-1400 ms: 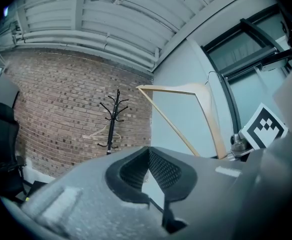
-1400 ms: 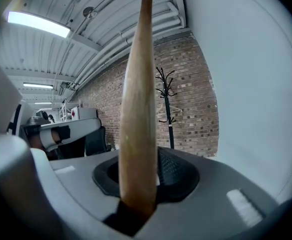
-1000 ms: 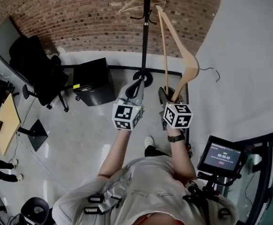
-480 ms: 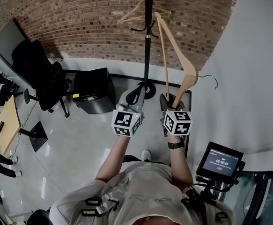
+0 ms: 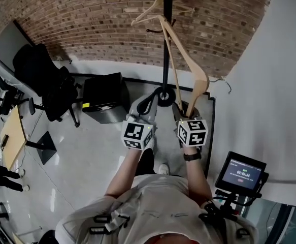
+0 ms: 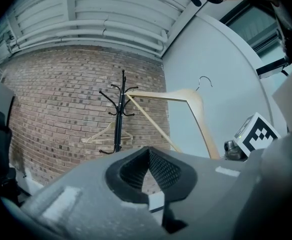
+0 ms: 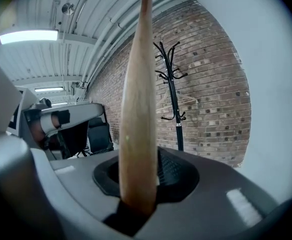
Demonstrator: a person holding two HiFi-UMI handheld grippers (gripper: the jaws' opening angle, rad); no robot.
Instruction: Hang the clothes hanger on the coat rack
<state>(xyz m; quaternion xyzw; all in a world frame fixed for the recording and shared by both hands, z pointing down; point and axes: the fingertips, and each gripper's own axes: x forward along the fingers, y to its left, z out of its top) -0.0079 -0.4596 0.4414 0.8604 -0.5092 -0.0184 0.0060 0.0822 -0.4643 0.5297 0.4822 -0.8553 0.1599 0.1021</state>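
Note:
A black coat rack (image 5: 165, 44) stands against the brick wall, with its round base (image 5: 164, 95) on the floor. A pale wooden hanger (image 5: 149, 11) hangs on one of its arms. My right gripper (image 5: 186, 112) is shut on the lower end of a second wooden hanger (image 5: 191, 67), held upright, its metal hook (image 5: 224, 83) pointing right. In the right gripper view this hanger (image 7: 138, 99) rises out of the gripper (image 7: 140, 169), and the rack (image 7: 173, 99) is just to its right. My left gripper (image 5: 148, 103) is level beside it, shut and holding nothing.
A black cabinet (image 5: 104, 95) and a dark office chair (image 5: 51, 80) stand left of the rack. A white curved wall (image 5: 269, 85) runs close on the right. A small screen on a stand (image 5: 239, 174) is at my right side. A wooden desk (image 5: 13, 136) is at far left.
Both grippers and the held hanger have moved toward the coat rack. The top of the hanger now overlaps the pole in the head view. The grip is unchanged.

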